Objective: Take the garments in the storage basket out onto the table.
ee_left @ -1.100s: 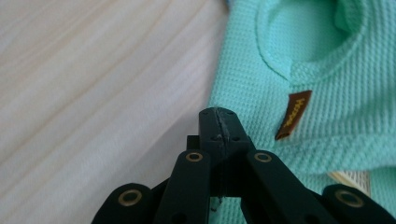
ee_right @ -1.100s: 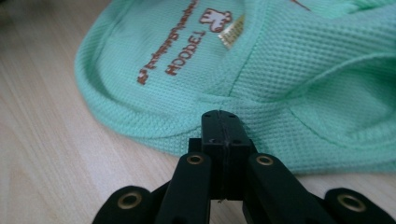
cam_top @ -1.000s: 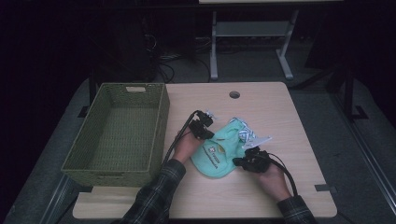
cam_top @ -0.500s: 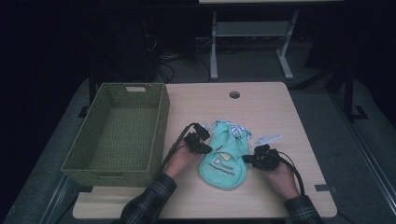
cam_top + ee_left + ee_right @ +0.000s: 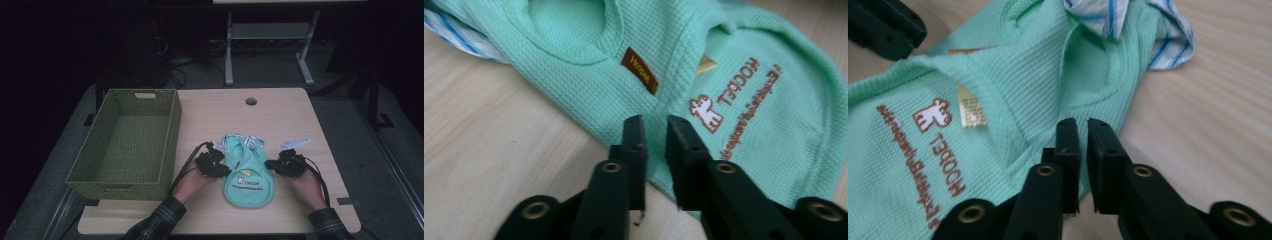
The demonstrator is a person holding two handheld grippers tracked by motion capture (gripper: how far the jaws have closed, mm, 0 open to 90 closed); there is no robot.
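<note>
A mint-green knit garment with brown print lies flat on the wooden table, with a blue-striped white cloth at its far end. My left gripper sits at the garment's left edge. Its jaws have just been opening, and in the left gripper view a gap shows between them over the green fabric, with nothing pinched. My right gripper rests at the right edge. Its jaws have also just been opening, to a narrow gap above the garment's edge, gripping nothing.
An empty green woven basket stands at the table's left. A small white piece lies beyond my right gripper. A round cable hole is at the table's far middle. A metal stand is behind the table.
Both hands have drawn back toward the near edge, pulling the garment with them and laying it flat. The jaws, closed on its edges before, now stand apart from the fabric.
</note>
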